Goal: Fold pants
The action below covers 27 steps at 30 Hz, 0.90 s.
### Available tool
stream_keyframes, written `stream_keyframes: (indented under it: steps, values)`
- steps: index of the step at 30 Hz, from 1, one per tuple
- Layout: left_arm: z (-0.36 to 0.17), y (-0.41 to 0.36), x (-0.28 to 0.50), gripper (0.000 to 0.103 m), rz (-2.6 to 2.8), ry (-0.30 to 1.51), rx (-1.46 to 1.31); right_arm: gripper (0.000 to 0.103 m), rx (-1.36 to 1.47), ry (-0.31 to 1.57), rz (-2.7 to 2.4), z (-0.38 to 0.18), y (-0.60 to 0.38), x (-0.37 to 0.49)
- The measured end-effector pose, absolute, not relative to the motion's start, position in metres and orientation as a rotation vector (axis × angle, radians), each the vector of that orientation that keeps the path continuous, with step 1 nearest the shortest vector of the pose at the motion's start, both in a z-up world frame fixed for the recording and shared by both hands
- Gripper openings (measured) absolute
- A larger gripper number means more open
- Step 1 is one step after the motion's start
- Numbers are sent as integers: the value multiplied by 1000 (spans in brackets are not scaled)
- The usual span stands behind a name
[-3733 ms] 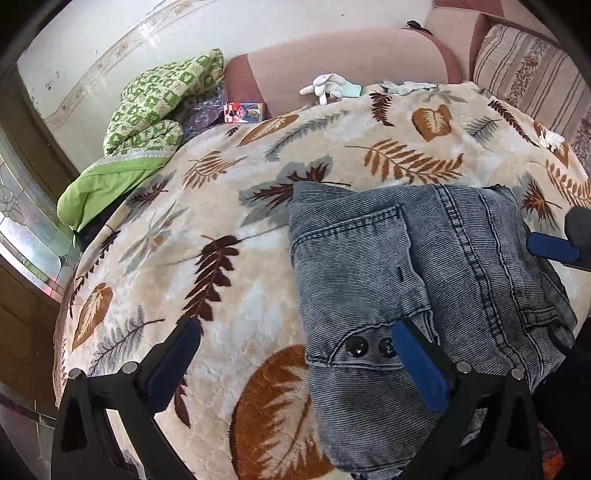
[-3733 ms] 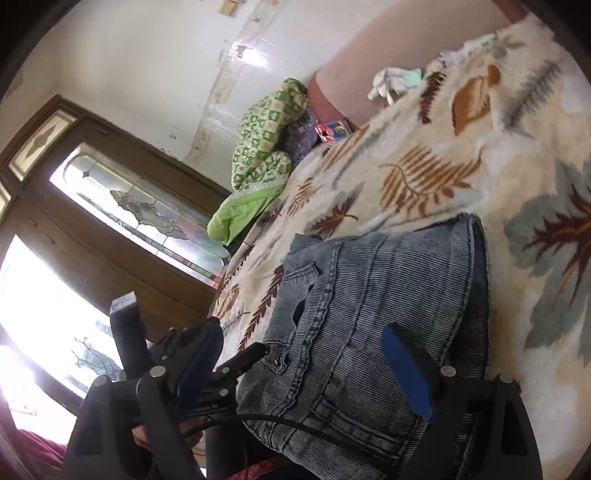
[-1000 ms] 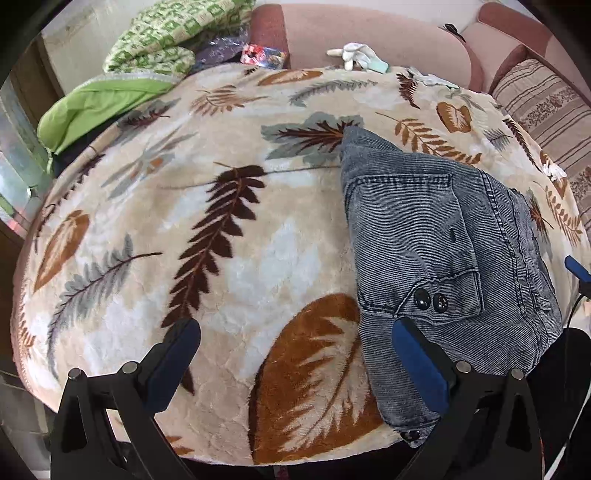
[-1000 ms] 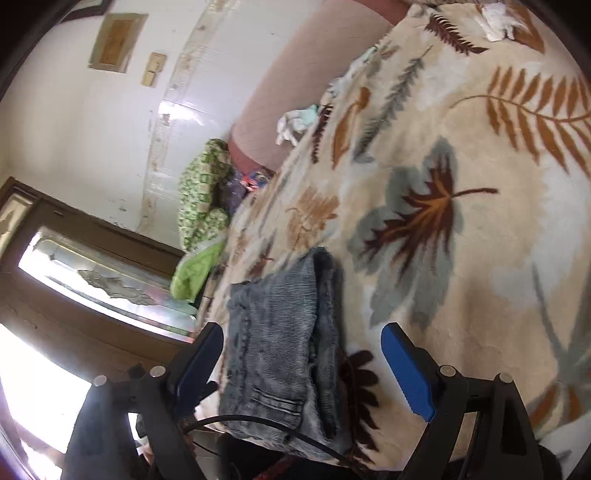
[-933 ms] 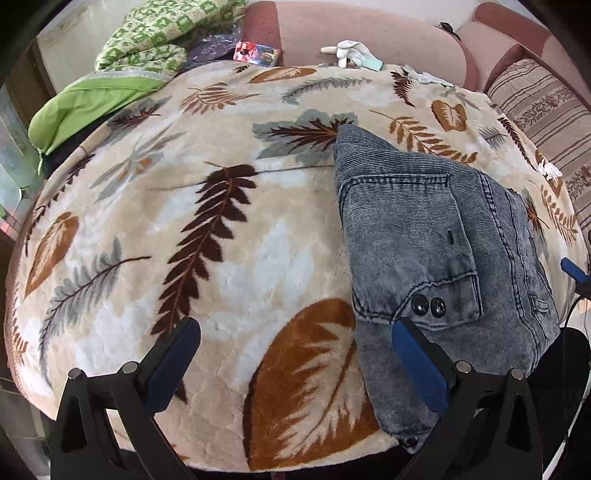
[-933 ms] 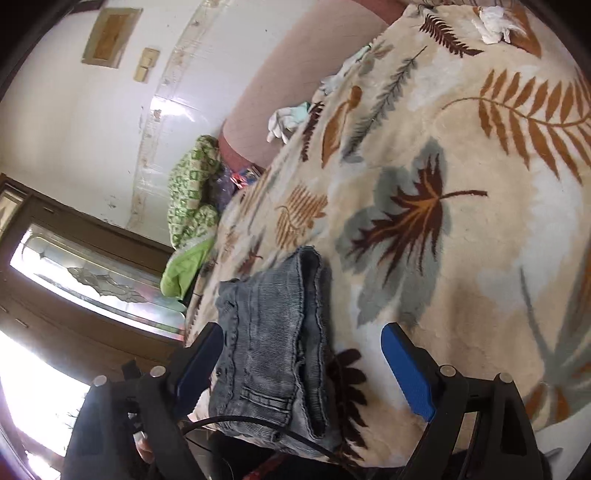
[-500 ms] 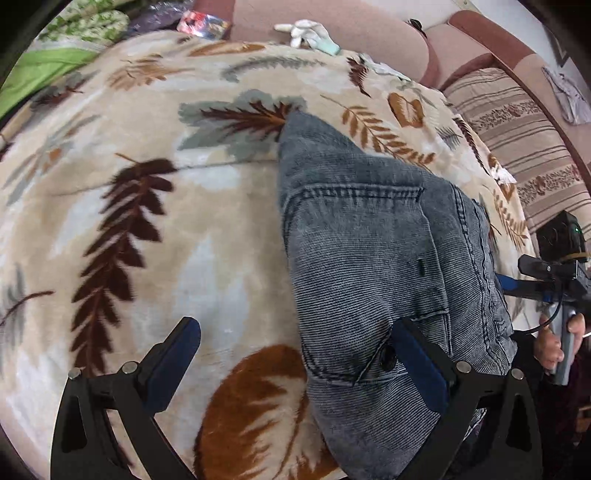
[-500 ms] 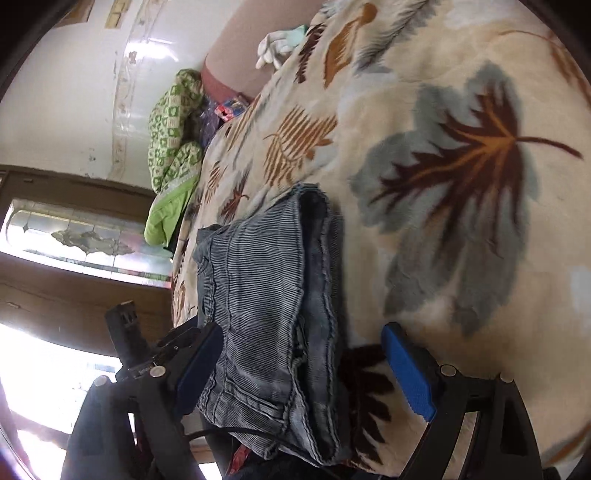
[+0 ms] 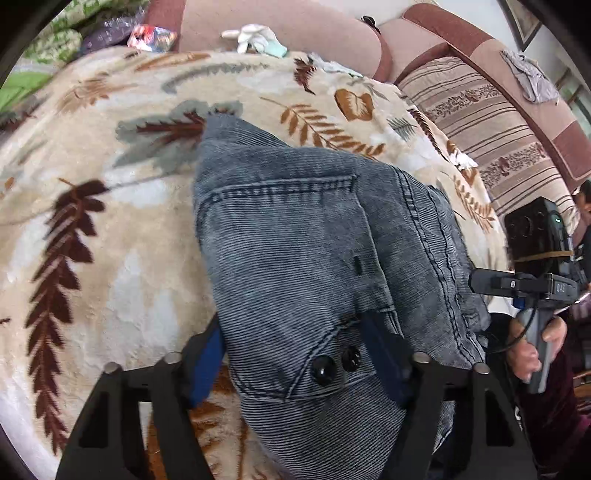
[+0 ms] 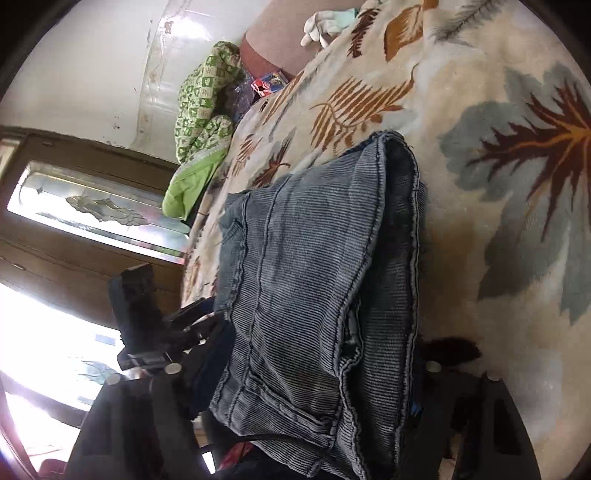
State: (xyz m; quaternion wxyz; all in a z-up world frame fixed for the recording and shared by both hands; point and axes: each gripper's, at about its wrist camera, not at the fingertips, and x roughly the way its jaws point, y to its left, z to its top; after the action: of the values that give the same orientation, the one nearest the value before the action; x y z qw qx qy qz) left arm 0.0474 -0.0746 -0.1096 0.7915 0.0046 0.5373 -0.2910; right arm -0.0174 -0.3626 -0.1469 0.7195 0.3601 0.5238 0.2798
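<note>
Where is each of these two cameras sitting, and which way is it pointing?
Left wrist view: on the left gripper, looking down along its fingers at the folded pants on the leaf blanket; a hand holding the right gripper shows at right.
Right wrist view: on the right gripper, looking across the pants toward the window; the left gripper shows at left.
Shared: pants, blanket, white glove.

The near hem of the folded jeans [image 9: 295, 258] is cut off by the bottom edge in both views. Right gripper's [image 10: 314, 384] blue fingers are mostly hidden under denim. Left gripper [image 9: 299, 358]: pad contact w/ cloth can't be judged. Leaf-print blanket [image 9: 92, 229] is blurred at left.
</note>
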Motion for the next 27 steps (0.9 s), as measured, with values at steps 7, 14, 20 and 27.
stream_keyframes:
  steps: [7,14,20,27]
  values:
    - [-97,-74,43,36,-593,1120,23,52,716,1150,519,-127,-350,-26]
    - [-72,-78,48,28,-570,1101,47,48,699,1119,540,-94,-344,-16]
    - [-30,-73,73,28,-511,1045,75,48,696,1072,585,-70,-334,15]
    - [-11,-71,124,28,-407,1012,120,48,751,976,619,-63,-335,75]
